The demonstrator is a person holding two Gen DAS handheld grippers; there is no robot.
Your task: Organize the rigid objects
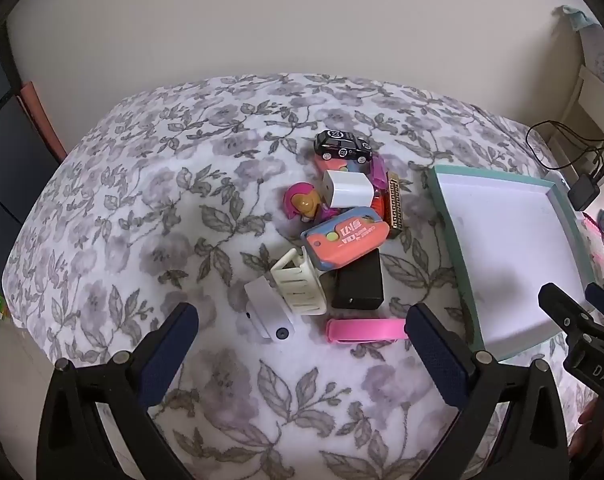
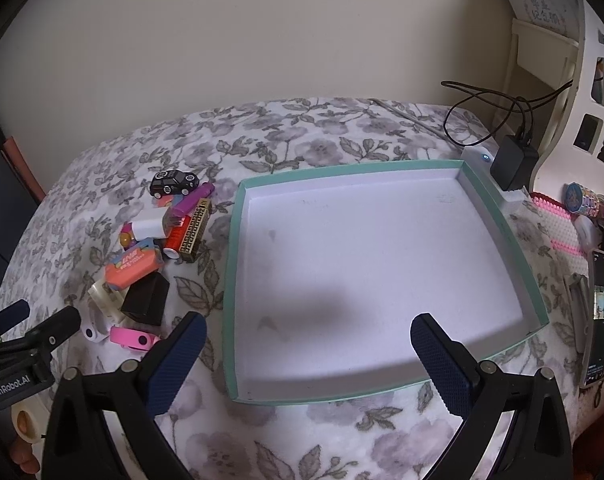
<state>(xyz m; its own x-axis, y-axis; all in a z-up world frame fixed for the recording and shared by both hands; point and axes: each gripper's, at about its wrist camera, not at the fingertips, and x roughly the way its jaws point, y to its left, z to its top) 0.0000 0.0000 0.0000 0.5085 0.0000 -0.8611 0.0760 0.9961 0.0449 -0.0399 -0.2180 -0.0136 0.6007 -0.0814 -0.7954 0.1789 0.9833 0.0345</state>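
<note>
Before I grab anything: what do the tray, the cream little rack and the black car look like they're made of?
Tray: likely cardboard, matte; thin flat walls, teal outside, white inside with scuffs. Cream rack: probably moulded plastic, smooth, with even slots. Black car: glossy painted body, plastic or die-cast metal; the pictures cannot settle which.
</note>
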